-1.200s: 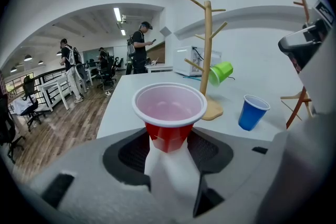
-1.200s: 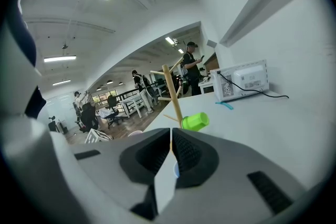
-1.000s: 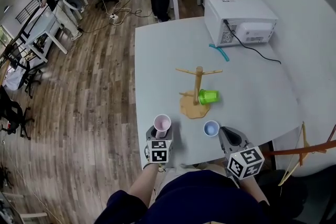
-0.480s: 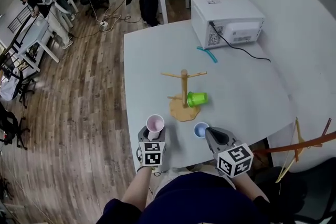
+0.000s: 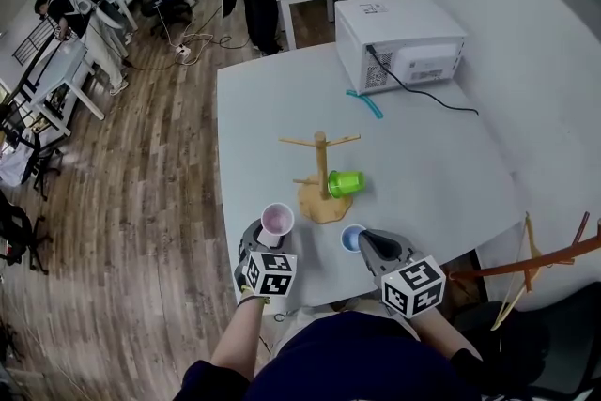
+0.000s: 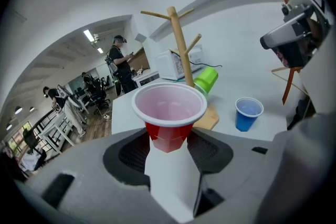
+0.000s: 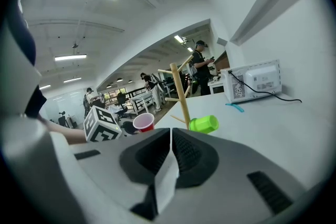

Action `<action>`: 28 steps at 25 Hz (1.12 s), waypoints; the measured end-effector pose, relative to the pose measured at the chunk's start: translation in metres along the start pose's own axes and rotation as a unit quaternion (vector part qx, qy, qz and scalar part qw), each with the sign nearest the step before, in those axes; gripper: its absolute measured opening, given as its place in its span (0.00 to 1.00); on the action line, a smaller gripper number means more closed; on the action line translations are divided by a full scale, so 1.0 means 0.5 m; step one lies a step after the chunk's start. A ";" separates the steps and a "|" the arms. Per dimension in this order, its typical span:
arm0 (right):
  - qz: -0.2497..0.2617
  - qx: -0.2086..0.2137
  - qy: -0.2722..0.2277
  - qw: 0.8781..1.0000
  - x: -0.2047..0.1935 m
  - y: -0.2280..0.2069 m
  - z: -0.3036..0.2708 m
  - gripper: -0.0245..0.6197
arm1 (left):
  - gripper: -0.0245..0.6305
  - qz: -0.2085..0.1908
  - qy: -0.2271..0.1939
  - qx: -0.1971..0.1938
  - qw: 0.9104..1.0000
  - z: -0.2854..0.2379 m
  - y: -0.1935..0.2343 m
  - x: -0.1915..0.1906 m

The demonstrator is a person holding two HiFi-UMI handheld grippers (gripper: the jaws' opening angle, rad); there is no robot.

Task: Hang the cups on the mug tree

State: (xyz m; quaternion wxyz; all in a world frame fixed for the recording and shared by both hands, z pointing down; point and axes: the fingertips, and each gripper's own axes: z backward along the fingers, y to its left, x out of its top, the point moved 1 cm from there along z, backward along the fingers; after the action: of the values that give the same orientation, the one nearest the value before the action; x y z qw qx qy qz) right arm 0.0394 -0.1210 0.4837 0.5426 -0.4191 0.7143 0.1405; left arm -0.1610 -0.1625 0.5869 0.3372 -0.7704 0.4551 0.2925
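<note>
Raised, red cup (image 6: 168, 113) sits mouth-up, pinched in left gripper (image 6: 169, 140); right gripper (image 7: 170, 136) jaws pressed together.

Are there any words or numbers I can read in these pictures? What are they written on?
No text can be read anywhere in these views.
The sticker on top of the microwave: its print is too small to read.
The marker cubes: only black-and-white square patterns, no letters or numbers.
The red cup, blue cup and green cup: plain, with no print showing.
</note>
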 end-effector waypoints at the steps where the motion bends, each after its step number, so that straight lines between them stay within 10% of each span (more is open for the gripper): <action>1: 0.000 0.000 0.000 1.000 0.001 0.000 0.000 0.09 | 0.39 -0.011 0.003 0.004 1.000 -0.002 0.003 0.004; 28: -0.005 -0.014 -0.002 1.000 -0.008 -0.030 0.028 0.09 | 0.39 -0.236 0.070 0.096 0.965 -0.088 0.081 0.050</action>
State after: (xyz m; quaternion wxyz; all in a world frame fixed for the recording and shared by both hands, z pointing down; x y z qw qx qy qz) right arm 0.0599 -0.1192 0.4860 0.5389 -0.4299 0.7090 0.1485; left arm -0.1808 -0.2240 0.5841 0.4363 -0.8385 0.3089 0.1053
